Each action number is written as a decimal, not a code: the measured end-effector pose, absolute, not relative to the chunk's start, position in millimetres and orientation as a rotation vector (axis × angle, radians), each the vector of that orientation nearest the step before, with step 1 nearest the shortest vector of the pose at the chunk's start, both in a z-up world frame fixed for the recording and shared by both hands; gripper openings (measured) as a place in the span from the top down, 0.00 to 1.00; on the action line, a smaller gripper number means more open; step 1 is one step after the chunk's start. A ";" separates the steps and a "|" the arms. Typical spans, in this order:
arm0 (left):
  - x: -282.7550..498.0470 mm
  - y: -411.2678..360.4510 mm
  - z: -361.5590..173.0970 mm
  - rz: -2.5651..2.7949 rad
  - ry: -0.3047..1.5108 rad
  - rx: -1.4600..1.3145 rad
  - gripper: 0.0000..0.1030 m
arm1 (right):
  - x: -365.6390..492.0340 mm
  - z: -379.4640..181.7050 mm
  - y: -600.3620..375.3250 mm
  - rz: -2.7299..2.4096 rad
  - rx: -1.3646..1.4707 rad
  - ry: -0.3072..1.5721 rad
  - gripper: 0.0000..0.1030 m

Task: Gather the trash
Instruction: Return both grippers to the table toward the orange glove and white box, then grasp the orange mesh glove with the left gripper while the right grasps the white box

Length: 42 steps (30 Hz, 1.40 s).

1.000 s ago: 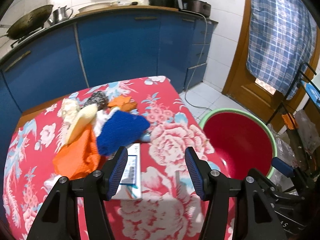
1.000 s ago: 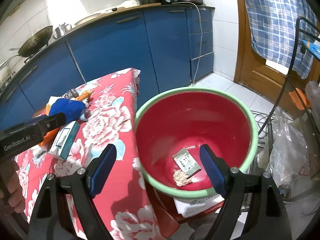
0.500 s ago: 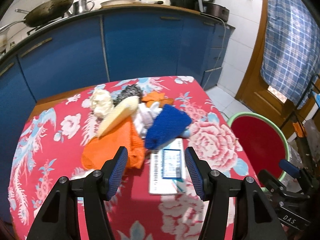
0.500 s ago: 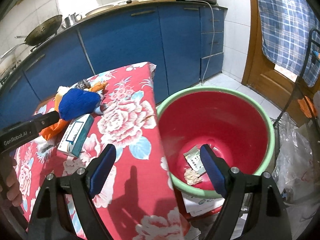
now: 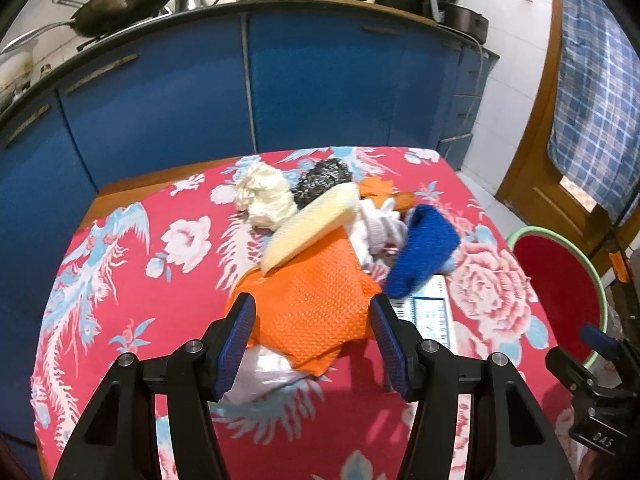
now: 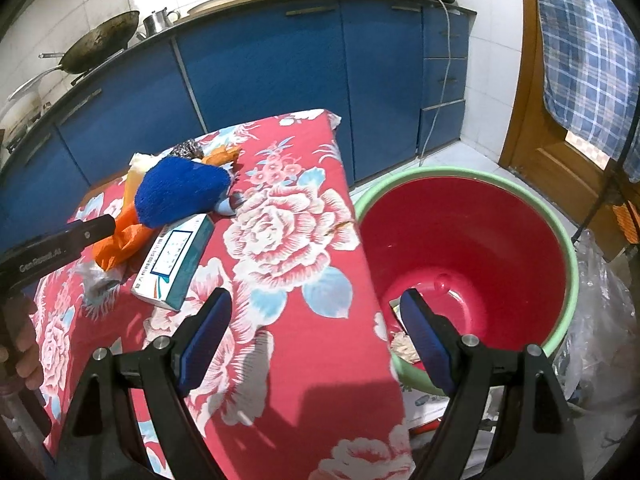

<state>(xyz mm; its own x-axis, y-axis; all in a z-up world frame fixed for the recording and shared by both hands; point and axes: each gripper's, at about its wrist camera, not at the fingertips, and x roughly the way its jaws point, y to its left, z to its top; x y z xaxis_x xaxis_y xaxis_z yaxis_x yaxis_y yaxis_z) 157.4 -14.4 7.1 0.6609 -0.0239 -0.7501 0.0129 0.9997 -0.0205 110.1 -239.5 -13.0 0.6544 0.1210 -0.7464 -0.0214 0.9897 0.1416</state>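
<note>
While my left tongs [image 5: 312,334] hang wide apart and empty over the worktop [image 5: 132,280] with its red floral cloth, their blue pads bracket the near edge of a crumpled orange mesh cloth [image 5: 310,304] without touching it. The trash lies heaped at the middle of the worktop: a cream wad of paper [image 5: 264,196], a dark steel scouring ball [image 5: 322,178], a pale yellow foam sleeve [image 5: 310,226] lying across the orange mesh, white crumpled tissue [image 5: 378,226], a blue knitted cloth [image 5: 426,254] and, under its near edge, a flat white-and-teal carton [image 6: 174,262]. A clear plastic bag [image 5: 260,374] pokes out beneath the orange mesh. My right tongs [image 6: 314,338] are also wide and empty, straddling the worktop's right edge and the rim of the big red plastic basin with a green lip [image 6: 560,248], which stands on the floor just beside the worktop and holds scraps of paper [image 6: 402,346] at its bottom.
</note>
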 end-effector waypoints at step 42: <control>125.1 49.1 15.1 -0.133 0.749 -0.303 0.91 | 145.6 -26.6 -147.6 0.237 0.144 0.966 0.14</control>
<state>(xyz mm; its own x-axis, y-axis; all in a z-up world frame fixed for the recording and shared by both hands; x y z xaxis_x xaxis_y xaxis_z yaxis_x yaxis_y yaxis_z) 125.1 49.1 15.1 0.7262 -0.2260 -0.6493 0.0115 0.9483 -0.3171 145.6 -147.6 -26.6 0.5457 0.2629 -0.7957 -0.1354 0.9647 0.2259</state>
